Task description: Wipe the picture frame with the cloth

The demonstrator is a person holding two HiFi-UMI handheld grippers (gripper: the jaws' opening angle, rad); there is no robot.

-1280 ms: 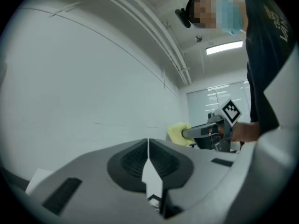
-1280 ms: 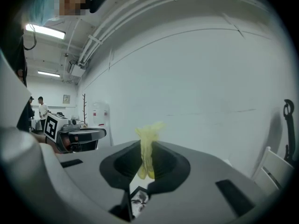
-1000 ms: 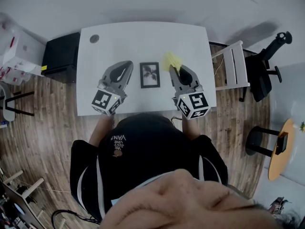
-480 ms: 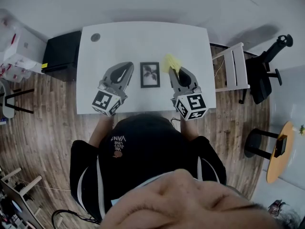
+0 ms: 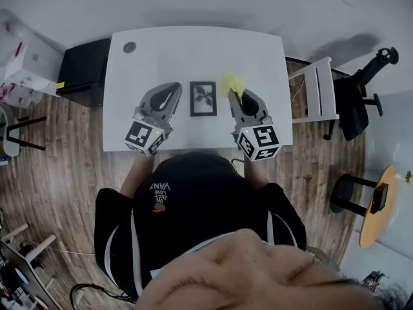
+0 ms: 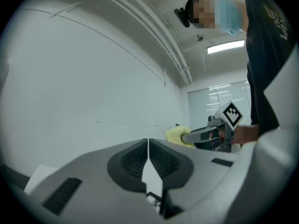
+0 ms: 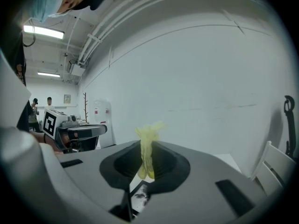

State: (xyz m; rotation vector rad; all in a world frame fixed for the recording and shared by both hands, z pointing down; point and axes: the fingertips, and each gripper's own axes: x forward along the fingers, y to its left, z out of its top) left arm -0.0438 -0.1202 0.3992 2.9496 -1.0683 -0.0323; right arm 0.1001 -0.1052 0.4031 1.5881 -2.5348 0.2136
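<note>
The shirt print reads "VANS". Near the table's front edge, the left gripper has its jaws pressed together on nothing. The right gripper pinches the yellow cloth. The picture frame lies flat between the grippers. A round grey cap sits at the far left corner.

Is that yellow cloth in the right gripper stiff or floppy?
Probably floppy: the cloth crumples into soft folds where the right gripper pinches it. Likely light too, since it looks thin and a small pinch holds it.
</note>
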